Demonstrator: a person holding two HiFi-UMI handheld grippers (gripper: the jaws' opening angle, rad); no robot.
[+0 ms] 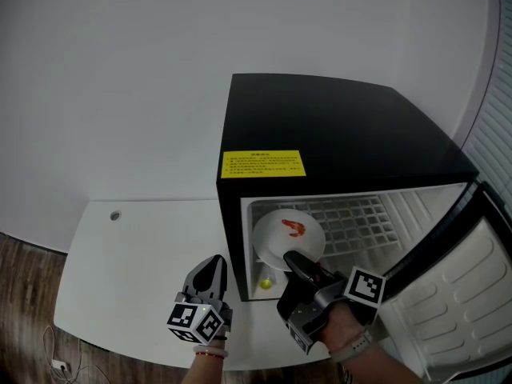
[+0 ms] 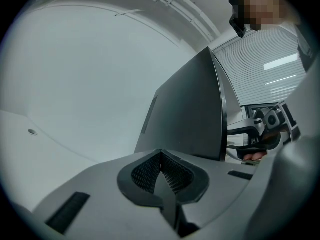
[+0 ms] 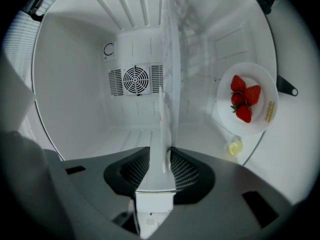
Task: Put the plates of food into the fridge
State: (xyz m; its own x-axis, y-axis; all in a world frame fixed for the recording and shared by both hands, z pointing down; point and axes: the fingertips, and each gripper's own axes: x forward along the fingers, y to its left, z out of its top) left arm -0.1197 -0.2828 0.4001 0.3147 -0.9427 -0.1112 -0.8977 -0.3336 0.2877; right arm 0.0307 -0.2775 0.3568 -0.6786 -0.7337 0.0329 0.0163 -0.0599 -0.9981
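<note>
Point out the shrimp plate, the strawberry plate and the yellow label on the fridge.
shrimp plate (image 1: 272, 246): head view, bare white surface at its lower left.
strawberry plate (image 3: 250, 128): right gripper view, bare rim at its lower edge.
yellow label (image 1: 263, 164): head view, centre of the label.

The fridge (image 1: 344, 126) was a compact black cabinet with a white interior and a yellow label (image 1: 262, 163) on its top front edge. Its door (image 1: 472, 286) stood wide open at the cabinet's 4 o'clock side. The shrimp plate (image 1: 276, 242), round and white with one red shrimp on it, lay level over the front of the wire shelf (image 1: 352, 222), at the 9 o'clock side of the opening. Its near rim stood between the jaws of the right gripper (image 3: 161, 164). The strawberry plate (image 3: 255, 121), also round and white, lay inside on the lower level, at 3 o'clock in the right gripper view.
</note>
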